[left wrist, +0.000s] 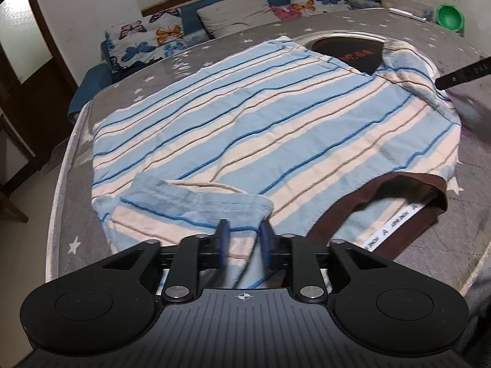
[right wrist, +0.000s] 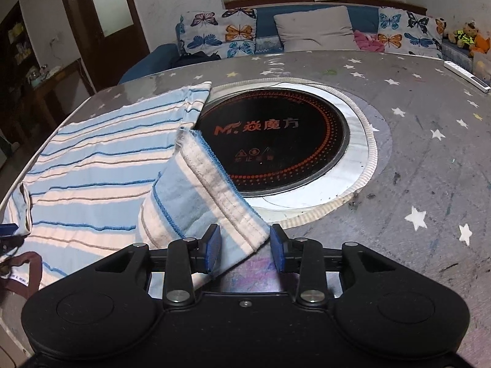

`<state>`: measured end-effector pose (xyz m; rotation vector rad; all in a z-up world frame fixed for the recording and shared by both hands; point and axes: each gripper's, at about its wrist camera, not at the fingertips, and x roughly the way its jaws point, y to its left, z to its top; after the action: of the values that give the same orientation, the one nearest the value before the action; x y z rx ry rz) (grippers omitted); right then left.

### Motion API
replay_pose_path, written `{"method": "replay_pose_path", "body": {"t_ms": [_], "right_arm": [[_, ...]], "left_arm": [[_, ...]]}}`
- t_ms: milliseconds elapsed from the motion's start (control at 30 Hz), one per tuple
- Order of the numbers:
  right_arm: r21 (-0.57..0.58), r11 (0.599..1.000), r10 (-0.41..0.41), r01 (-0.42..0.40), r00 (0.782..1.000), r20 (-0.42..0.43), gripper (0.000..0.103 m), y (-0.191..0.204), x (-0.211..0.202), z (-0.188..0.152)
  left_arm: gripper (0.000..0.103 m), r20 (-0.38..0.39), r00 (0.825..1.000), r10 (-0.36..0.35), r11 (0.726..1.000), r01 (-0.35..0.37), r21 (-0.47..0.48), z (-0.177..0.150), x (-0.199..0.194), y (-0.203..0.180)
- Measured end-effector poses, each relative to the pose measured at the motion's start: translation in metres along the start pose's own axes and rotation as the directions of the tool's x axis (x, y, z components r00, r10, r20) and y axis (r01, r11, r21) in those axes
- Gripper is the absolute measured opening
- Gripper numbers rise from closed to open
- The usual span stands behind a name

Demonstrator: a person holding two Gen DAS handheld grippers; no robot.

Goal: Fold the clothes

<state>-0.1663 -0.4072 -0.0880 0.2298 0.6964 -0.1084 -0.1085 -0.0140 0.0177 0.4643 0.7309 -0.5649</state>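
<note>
Striped shirt (left wrist: 245, 128) covers table's (right wrist: 429, 168) left half; right of cooktop (right wrist: 276, 141) bare, passable.

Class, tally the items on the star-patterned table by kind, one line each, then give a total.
Blue-and-cream striped knit shirt with brown collar: 1
Round black built-in induction cooktop: 1
White rectangular remote-like bar: 1
Green round plastic bowl: 1
Total: 4

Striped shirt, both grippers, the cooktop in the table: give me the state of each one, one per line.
Striped shirt: spread flat on the table, both sleeves folded inward.
Left gripper: open, around the left sleeve's cuff.
Right gripper: open, around the right sleeve's cuff.
Cooktop: partly covered by the shirt's hem.
</note>
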Motion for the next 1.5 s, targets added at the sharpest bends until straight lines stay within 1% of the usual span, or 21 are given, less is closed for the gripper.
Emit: {"method": "replay_pose_path", "body": {"t_ms": [100,200,400,500,600,667,767,833,867,900,933,1000,1067,1133,1233,1300,1333,1367,1400,1433,1500], "right_arm": [[-0.006,1.0,-0.011,0.011,1.0,-0.005,0.038,0.002,0.0,0.0],[-0.025,0.999,-0.033,0.033,0.999,0.001,0.038,0.005,0.001,0.001],[-0.019,1.0,-0.022,0.022,1.0,0.01,0.038,0.0,-0.002,0.002],[-0.022,1.0,-0.011,0.011,1.0,0.013,0.038,-0.001,-0.003,0.001],[-0.025,1.0,-0.007,0.007,1.0,0.012,0.038,0.001,0.0,-0.001],[-0.029,1.0,-0.007,0.008,1.0,0.009,0.038,0.002,0.002,-0.001],[-0.035,0.999,-0.009,0.009,1.0,0.006,0.038,0.004,0.006,-0.003],[-0.042,0.999,-0.024,0.024,1.0,0.008,0.038,0.006,0.006,-0.003],[-0.044,0.998,-0.035,0.035,0.999,0.011,0.039,0.005,0.007,-0.003],[-0.045,0.998,-0.045,0.045,0.999,0.014,0.043,0.005,0.007,-0.003],[-0.041,0.998,-0.043,0.043,0.999,0.017,0.044,0.003,0.007,-0.003],[-0.053,0.997,-0.048,0.049,0.999,0.021,0.044,0.005,0.008,-0.005],[-0.062,0.997,-0.038,0.039,0.999,0.023,0.038,0.008,0.008,-0.005],[-0.058,0.998,-0.023,0.024,0.999,0.023,0.015,0.01,0.008,-0.005],[-0.006,1.0,0.018,-0.018,0.999,0.034,0.007,0.008,0.005,-0.003],[0.011,0.999,0.053,-0.053,0.997,0.049,0.006,0.011,-0.001,0.002],[0.02,0.997,0.074,-0.075,0.996,0.059,0.006,0.012,-0.004,0.005],[0.022,0.995,0.096,-0.098,0.993,0.072,0.006,0.016,-0.009,0.009],[0.016,0.993,0.118,-0.12,0.989,0.087,0.006,0.021,-0.014,0.013],[0.01,0.99,0.138,-0.14,0.985,0.098,0.006,0.026,-0.018,0.017],[-0.006,0.986,0.169,-0.169,0.978,0.12,0.006,0.036,-0.025,0.023]], "left_arm": [[0.016,0.012,1.0,-0.01,0.999,0.01,-0.04,-0.003,-0.003,0.009],[0.011,0.021,1.0,-0.011,0.998,0.012,-0.068,-0.005,-0.005,0.017],[0.009,0.064,0.998,0.011,0.991,-0.002,-0.137,-0.006,-0.02,0.032],[0.009,0.072,0.997,-0.007,0.987,0.019,-0.162,-0.01,-0.025,0.037],[0.009,0.076,0.996,-0.042,0.986,0.053,-0.158,-0.012,-0.029,0.036],[0.01,0.076,0.996,-0.038,0.99,0.048,-0.135,-0.013,-0.03,0.03],[0.018,0.07,0.997,-0.031,0.993,0.039,-0.114,-0.012,-0.028,0.025],[0.027,0.071,0.997,-0.018,0.995,0.025,-0.1,-0.013,-0.028,0.022],[0.029,0.072,0.997,-0.014,0.995,0.021,-0.097,-0.013,-0.028,0.022],[0.034,0.079,0.997,-0.005,0.996,0.013,-0.09,-0.014,-0.03,0.022],[0.038,0.083,0.997,-0.005,0.996,0.012,-0.085,-0.015,-0.03,0.023],[0.039,0.079,0.997,-0.005,0.997,0.012,-0.08,-0.016,-0.029,0.023],[0.039,0.068,0.998,-0.009,0.998,0.014,-0.068,-0.016,-0.024,0.022],[0.039,0.058,0.998,-0.012,0.998,0.016,-0.059,-0.016,-0.019,0.019],[0.039,0.056,0.998,-0.02,0.999,0.022,-0.043,-0.013,-0.012,0.016],[0.036,0.048,0.999,-0.015,0.999,0.016,-0.035,-0.012,-0.007,0.014],[0.022,0.042,0.999,-0.01,0.999,0.012,-0.039,-0.011,-0.003,0.015],[0.015,0.038,0.999,-0.006,0.999,0.008,-0.051,-0.011,-0.001,0.017],[0.013,0.042,0.999,-0.007,0.997,0.01,-0.073,-0.011,-0.001,0.021],[0.008,0.047,0.999,-0.009,0.995,0.013,-0.096,-0.012,-0.001,0.024],[0.005,0.065,0.998,-0.002,0.991,0.011,-0.135,-0.014,-0.005,0.031]]}}
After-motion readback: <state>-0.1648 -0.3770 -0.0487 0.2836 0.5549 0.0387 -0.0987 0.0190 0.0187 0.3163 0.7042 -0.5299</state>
